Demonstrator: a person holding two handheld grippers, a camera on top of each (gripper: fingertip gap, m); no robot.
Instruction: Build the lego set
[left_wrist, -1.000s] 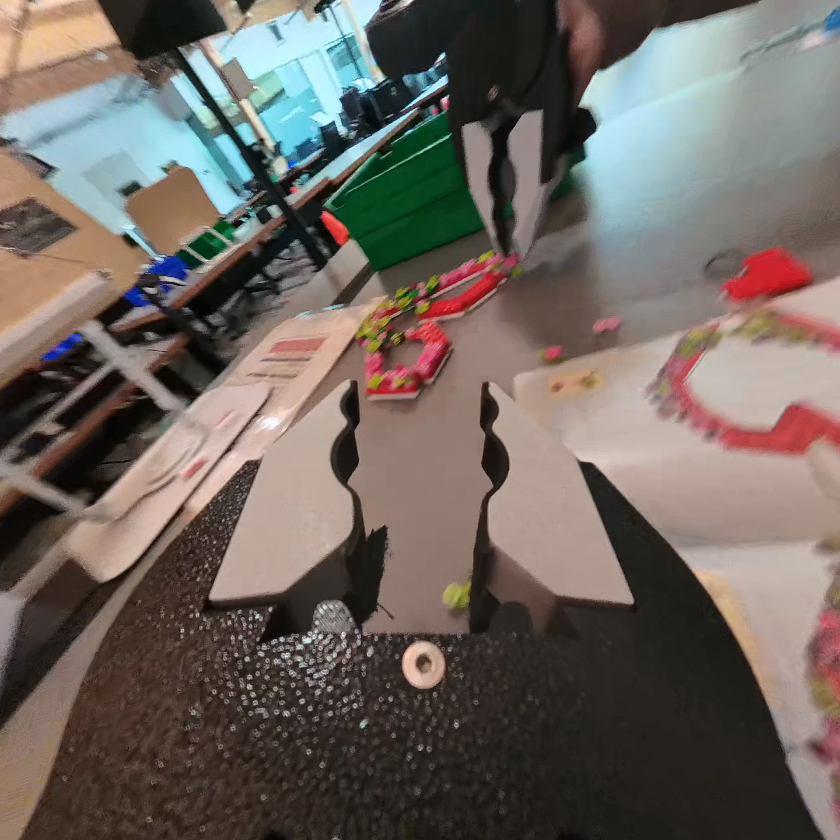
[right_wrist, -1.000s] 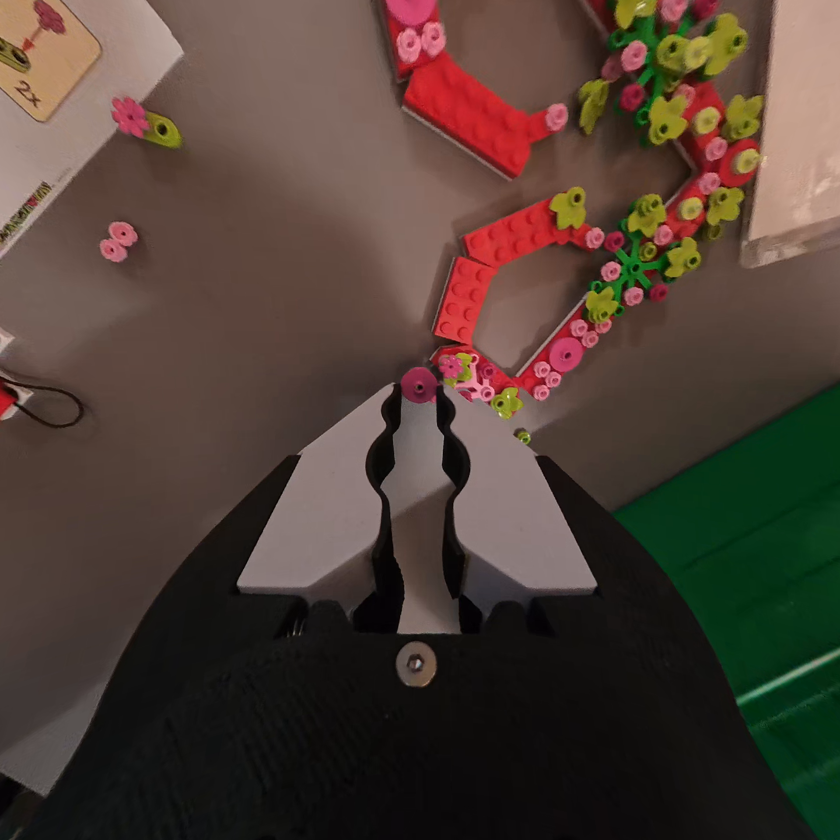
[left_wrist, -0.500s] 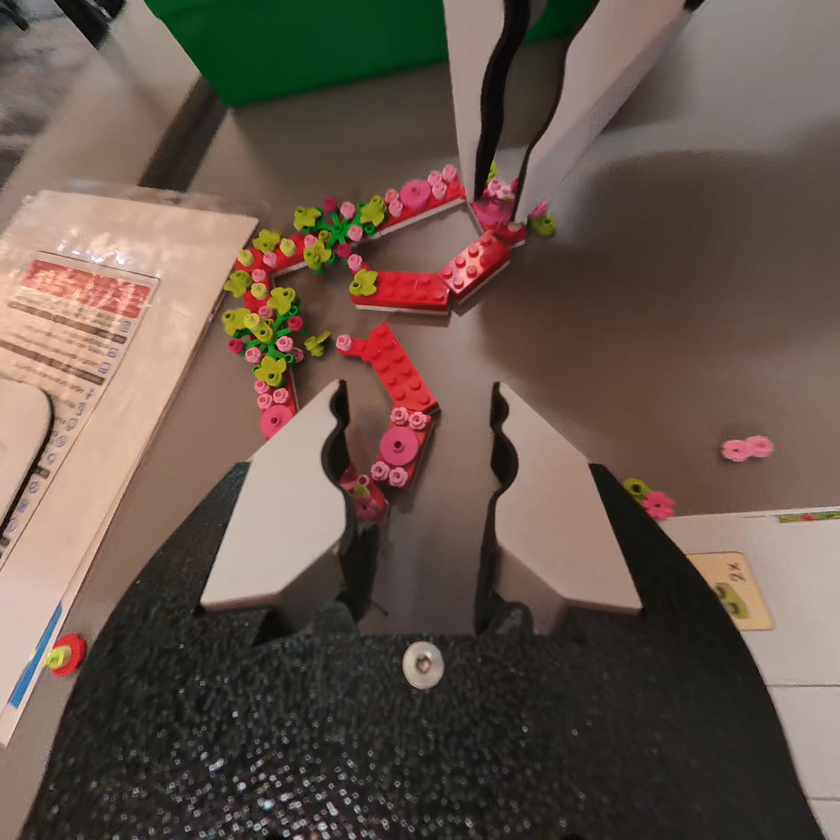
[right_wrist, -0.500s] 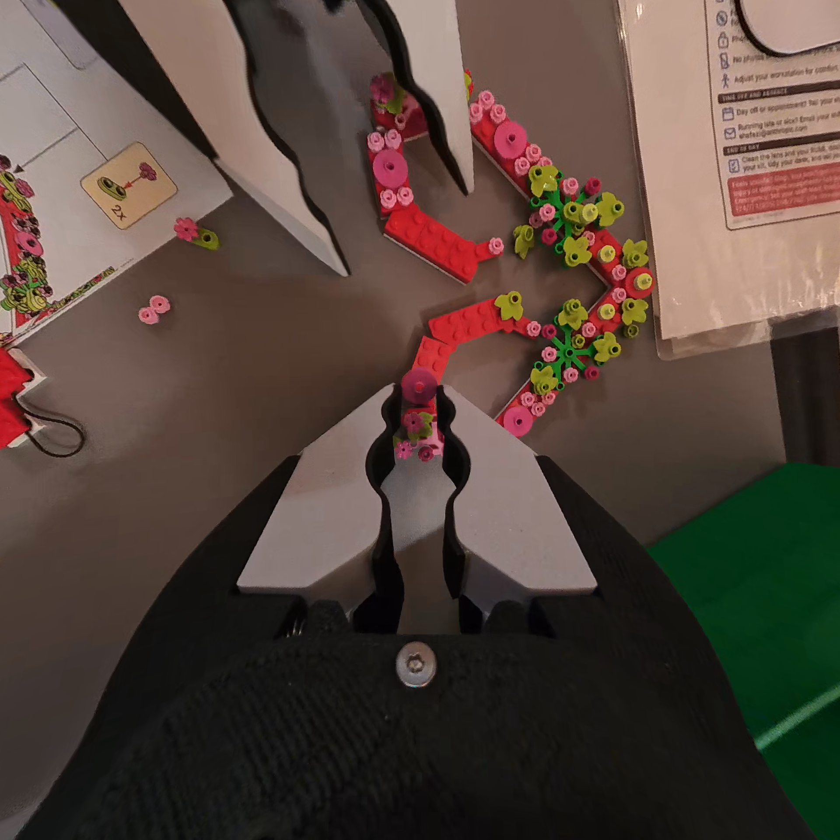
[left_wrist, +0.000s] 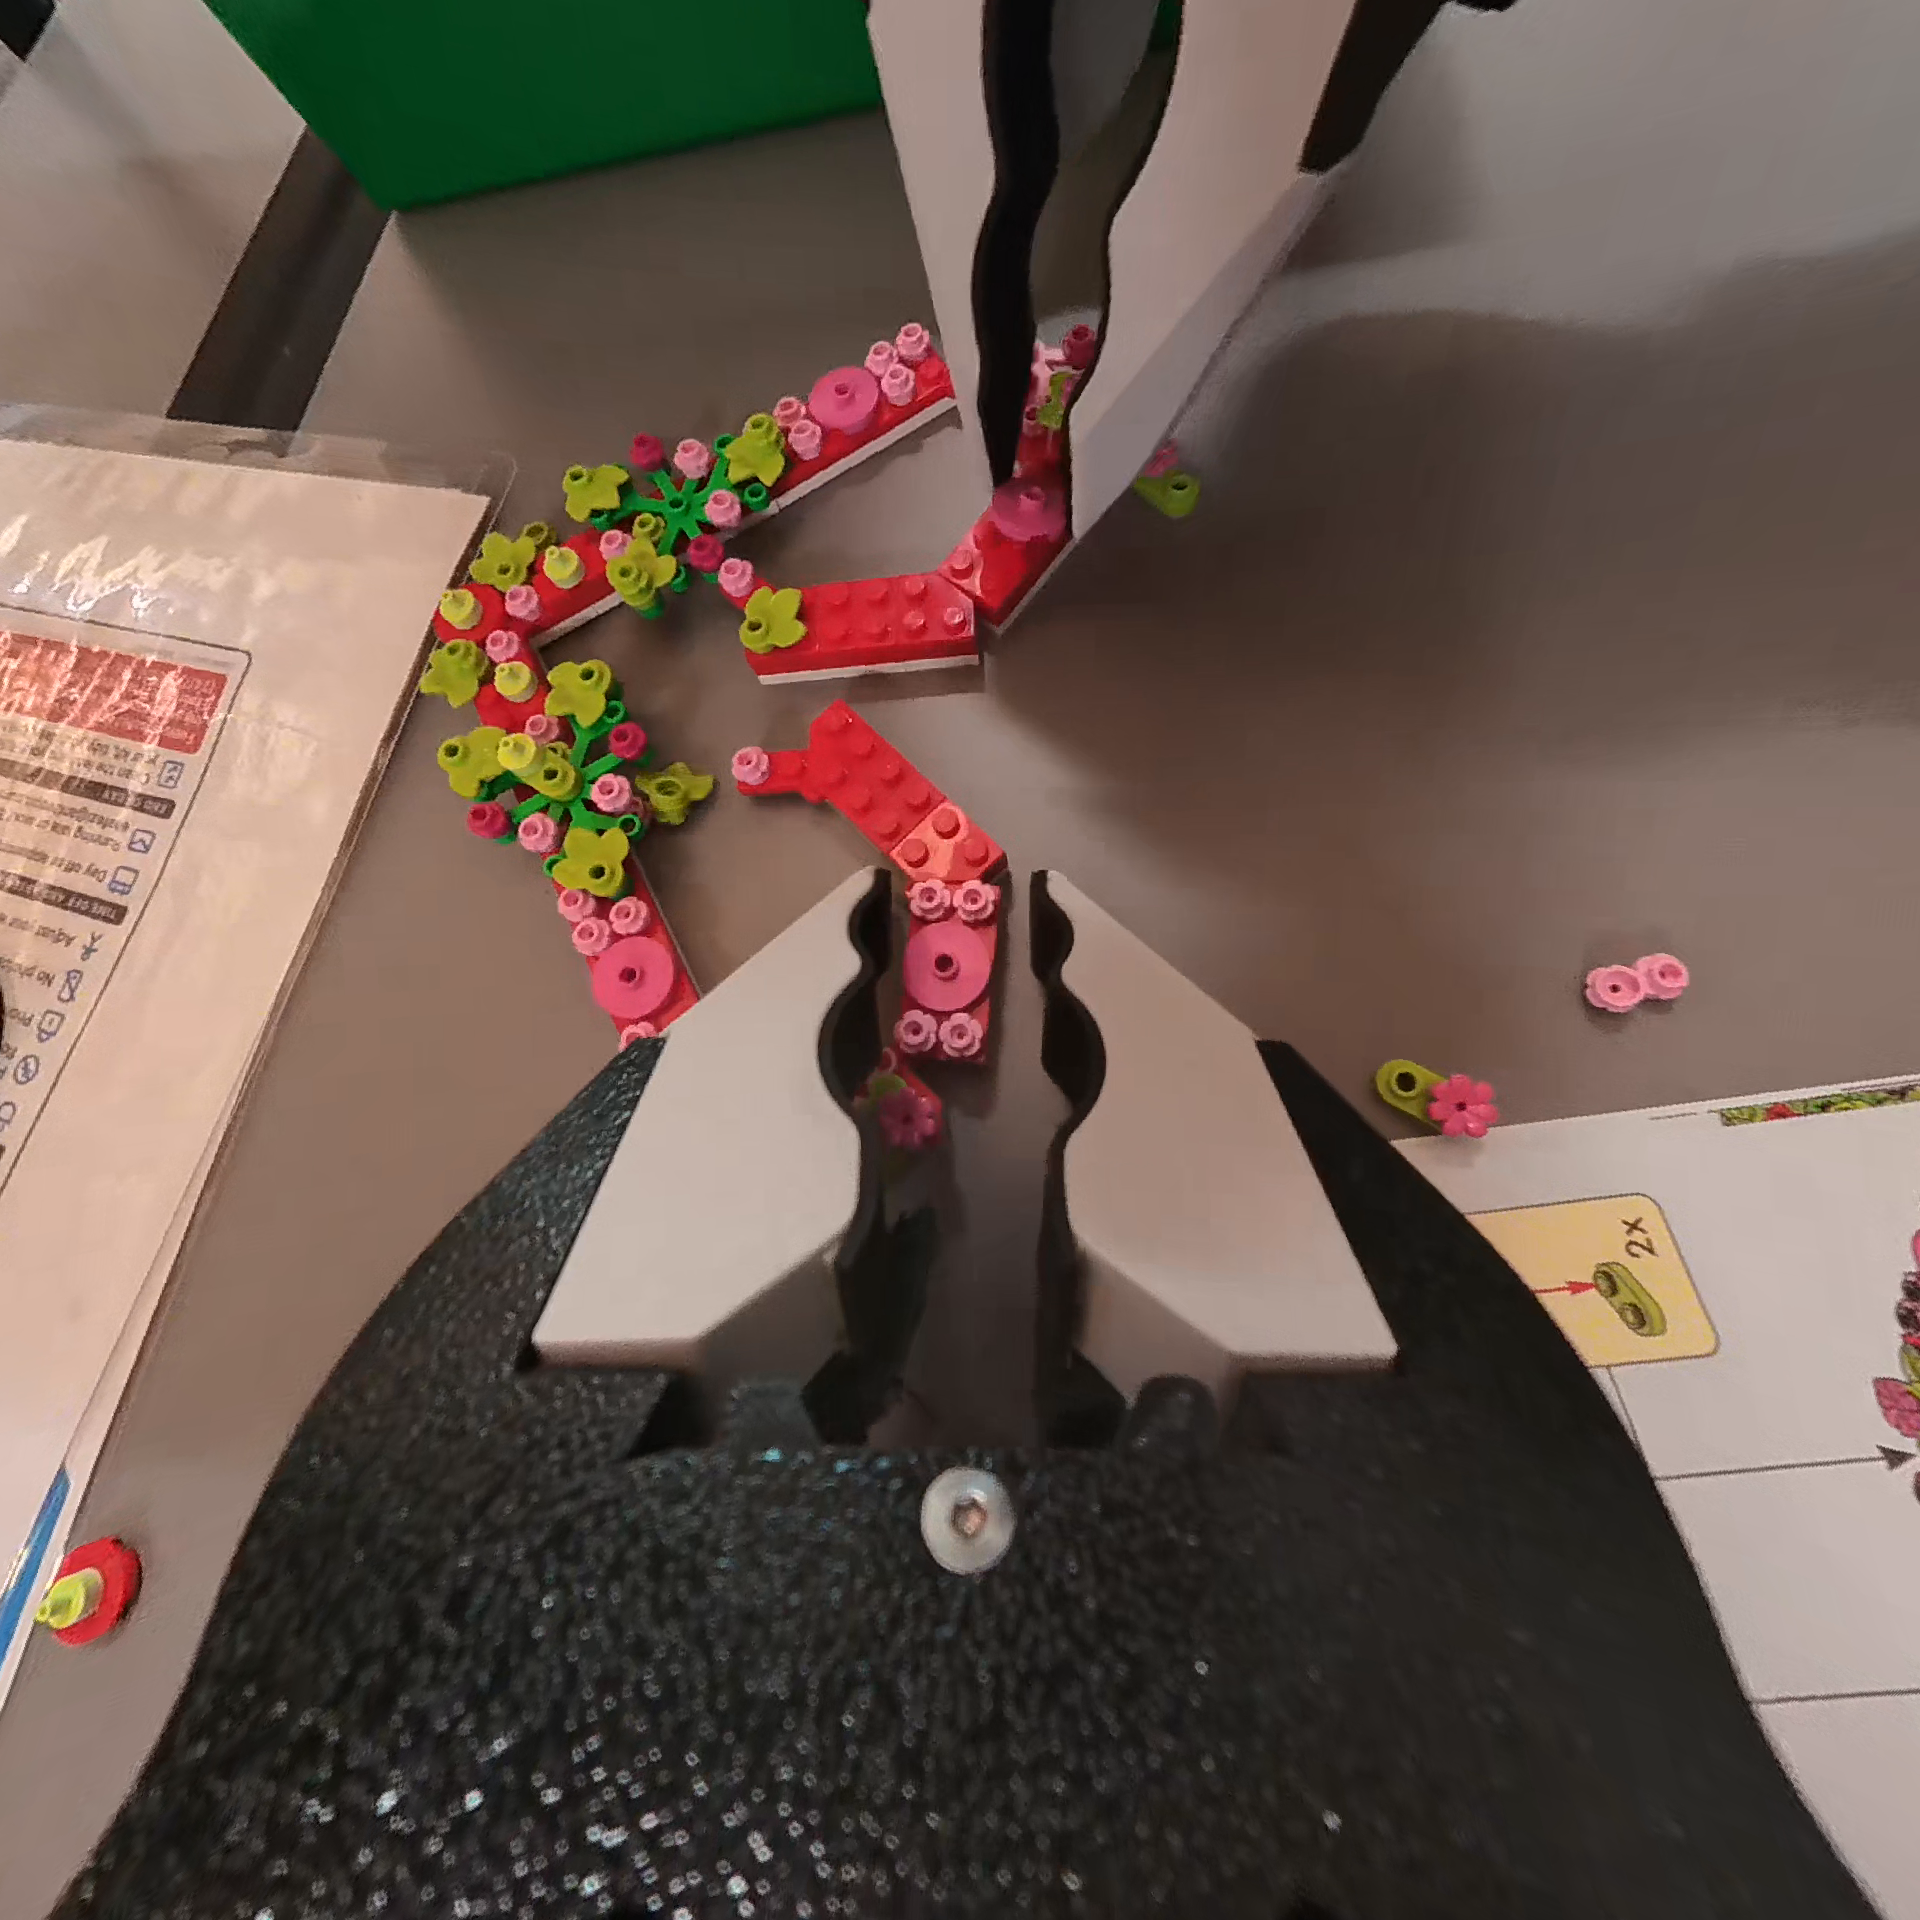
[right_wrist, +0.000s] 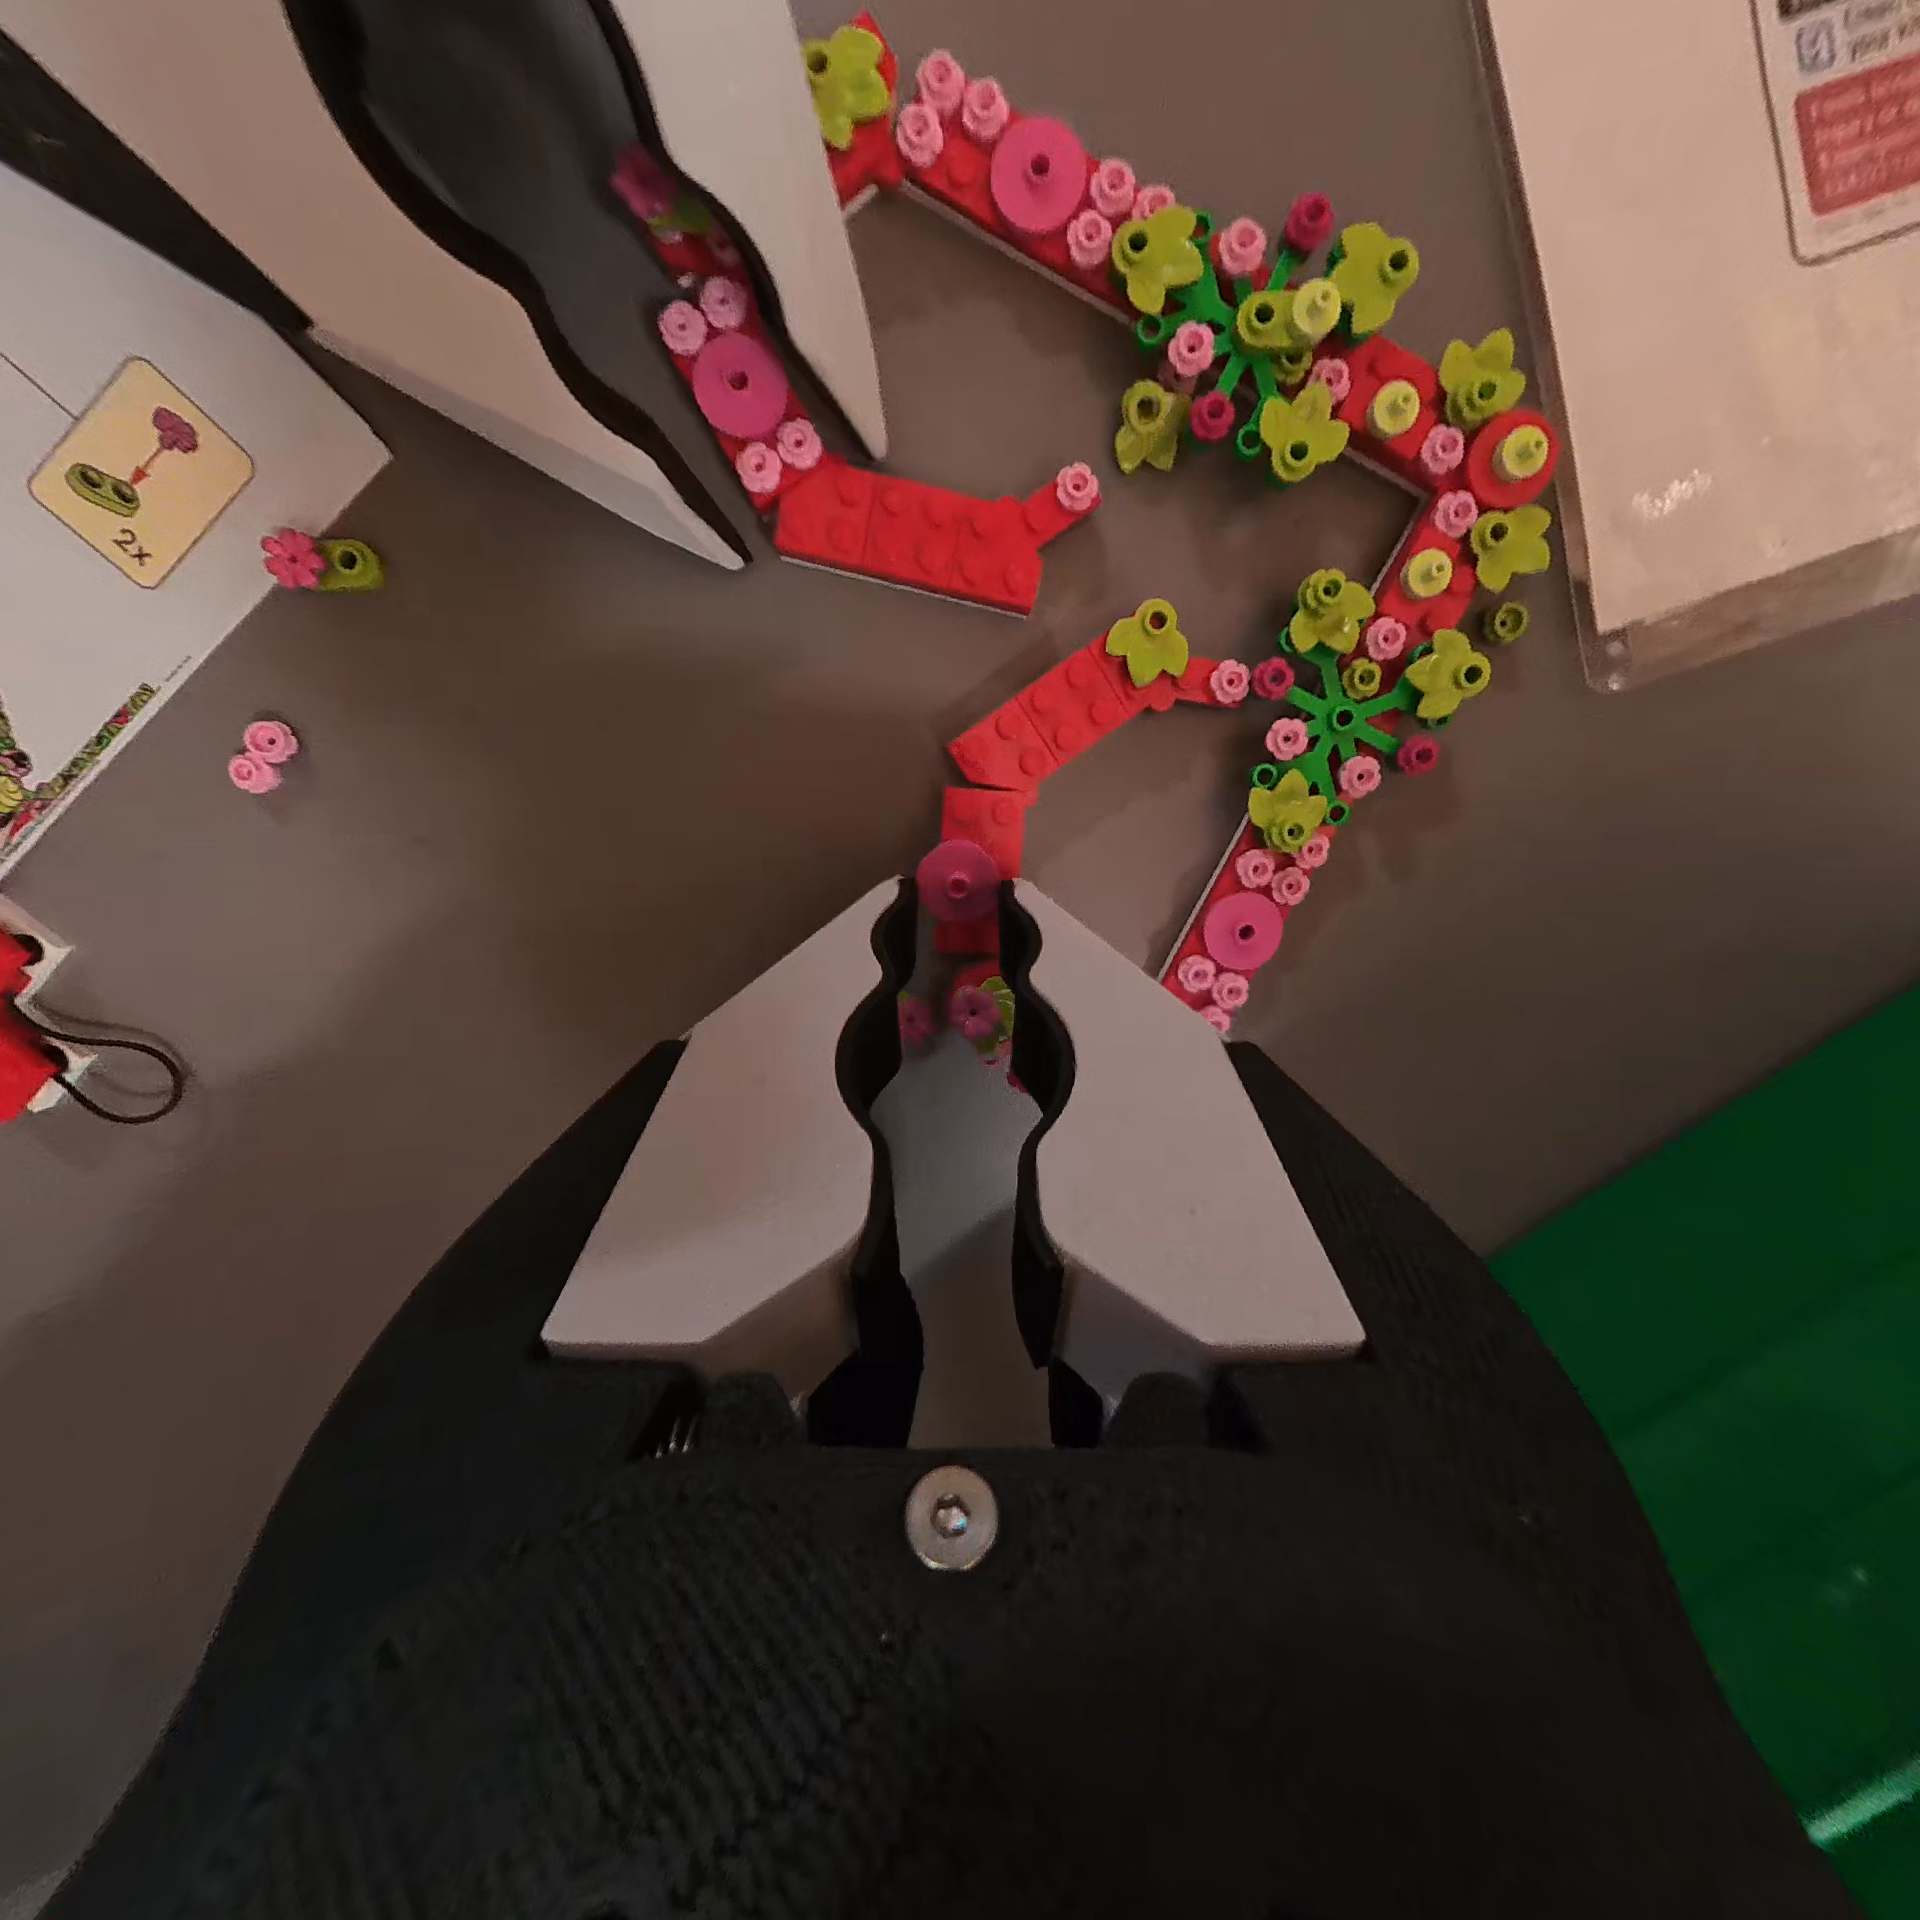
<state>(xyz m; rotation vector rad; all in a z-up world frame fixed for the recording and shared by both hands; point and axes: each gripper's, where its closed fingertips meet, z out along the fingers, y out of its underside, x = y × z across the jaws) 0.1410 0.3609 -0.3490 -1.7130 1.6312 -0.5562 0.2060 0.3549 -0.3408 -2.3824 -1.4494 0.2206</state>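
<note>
A red lego frame with pink flowers and lime leaves (left_wrist: 582, 665) lies in angled runs on the grey table. My left gripper (left_wrist: 961, 883) straddles one red segment with a magenta disc (left_wrist: 943, 964); a thin gap shows on each side, so it is open. My right gripper (right_wrist: 961, 883) is shut on another red segment with a magenta disc (right_wrist: 956, 873) at the opposite end of the frame. The right gripper also shows in the left wrist view (left_wrist: 1039, 468), and the left gripper in the right wrist view (right_wrist: 800, 509). A bare red plate (left_wrist: 868, 774) joins the left segment.
An instruction booklet (left_wrist: 1714, 1455) lies at the right, a laminated sheet (left_wrist: 208, 727) at the left, a green bin (left_wrist: 571, 83) behind. Loose pieces: a pink flower pair (left_wrist: 1636, 982), a lime plate with a magenta flower (left_wrist: 1439, 1096), and a red round piece (left_wrist: 88, 1605). Spacing between my two grippers at the tips: around 7 centimeters. My right tips are about 25 centimeters from the red round piece (left_wrist: 88, 1605), my left tips only 20 centimeters.
My left gripper swung down from a raised, far-off view to the build and narrowed its fingers around the red segment. My right gripper stayed shut on its segment.
</note>
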